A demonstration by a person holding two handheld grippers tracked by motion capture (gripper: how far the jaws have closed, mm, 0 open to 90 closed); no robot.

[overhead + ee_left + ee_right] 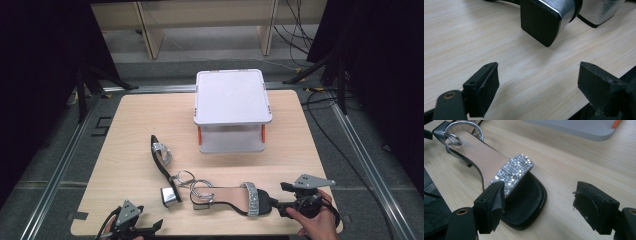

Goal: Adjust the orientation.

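Two black sandals with silver trim lie on the wooden table (135, 125). One sandal (227, 194) rests sole-down near the front, its glitter strap (252, 199) toward my right gripper (281, 196). That gripper is open, and the sandal's black toe (524, 205) sits just inside its left jaw. The other sandal (161, 155) lies on its side at the left, its silver block heel (170, 195) pointing at the front edge. My left gripper (149, 218) is open at the front left, with that block heel (544, 20) a short way beyond its empty jaws.
A white two-tier rack (232, 100) with orange clips stands at the back middle of the table, and its base (579, 127) lies beyond the right gripper. Metal rails and cables run along the floor around the table. Bare wood lies left and right of the rack.
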